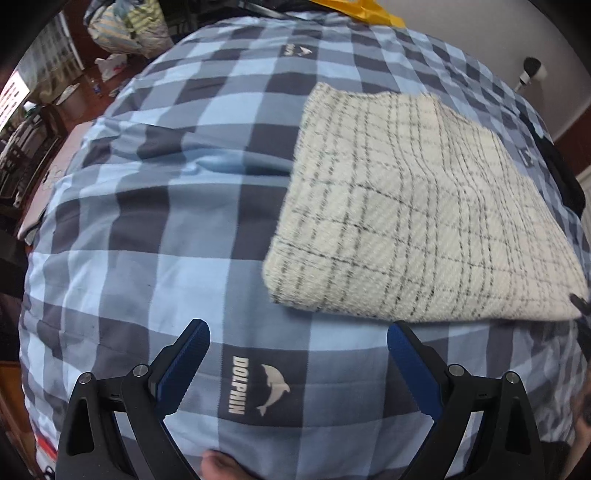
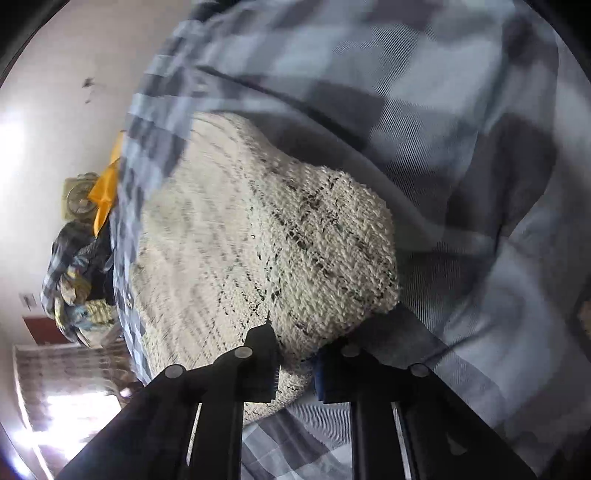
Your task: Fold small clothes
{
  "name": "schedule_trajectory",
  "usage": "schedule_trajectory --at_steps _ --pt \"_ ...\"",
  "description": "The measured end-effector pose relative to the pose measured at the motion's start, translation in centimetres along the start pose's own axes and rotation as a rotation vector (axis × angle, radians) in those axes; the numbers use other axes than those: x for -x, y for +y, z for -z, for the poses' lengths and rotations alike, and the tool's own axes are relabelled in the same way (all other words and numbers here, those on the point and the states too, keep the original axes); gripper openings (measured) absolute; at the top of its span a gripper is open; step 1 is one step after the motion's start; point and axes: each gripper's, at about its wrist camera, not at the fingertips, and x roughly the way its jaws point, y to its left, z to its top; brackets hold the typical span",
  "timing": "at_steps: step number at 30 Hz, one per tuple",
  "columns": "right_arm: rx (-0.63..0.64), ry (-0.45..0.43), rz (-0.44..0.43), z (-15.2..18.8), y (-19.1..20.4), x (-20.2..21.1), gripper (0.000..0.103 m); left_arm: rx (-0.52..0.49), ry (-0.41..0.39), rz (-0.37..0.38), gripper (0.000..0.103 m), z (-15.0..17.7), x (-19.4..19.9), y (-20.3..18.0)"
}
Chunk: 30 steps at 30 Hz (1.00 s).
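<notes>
A cream woven garment with thin dark check lines [image 1: 417, 218] lies folded flat on a blue and grey checked quilt [image 1: 155, 229], right of centre in the left wrist view. My left gripper [image 1: 297, 341] is open and empty, hovering just in front of the garment's near edge. In the right wrist view my right gripper [image 2: 295, 373] is shut on a bunched corner of the same garment [image 2: 280, 240], with cloth pinched between the blue pads. The view is tilted, with the quilt [image 2: 461, 177] behind the garment.
The quilt bears a "DOLPHIN" logo patch [image 1: 255, 386] between the left fingers. A yellow cloth [image 1: 365, 9] lies at the quilt's far edge. Piled bags and clutter [image 1: 125, 26] sit on the floor at far left. A white camera [image 1: 532, 72] stands by the wall.
</notes>
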Motion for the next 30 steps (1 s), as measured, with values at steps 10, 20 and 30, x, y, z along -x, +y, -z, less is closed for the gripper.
schedule_trajectory --at_steps 10,20,30 --pt "0.060 -0.083 0.036 0.7 -4.4 6.6 0.009 0.035 -0.087 0.018 0.098 -0.1 2.7 1.5" --pt "0.481 -0.281 0.314 4.2 12.1 8.9 0.009 0.101 -0.139 0.057 0.098 -0.4 4.3 3.0" --pt "1.498 -0.090 0.521 29.3 28.0 -7.8 0.011 0.304 -0.141 0.121 0.098 -0.7 3.4 6.9"
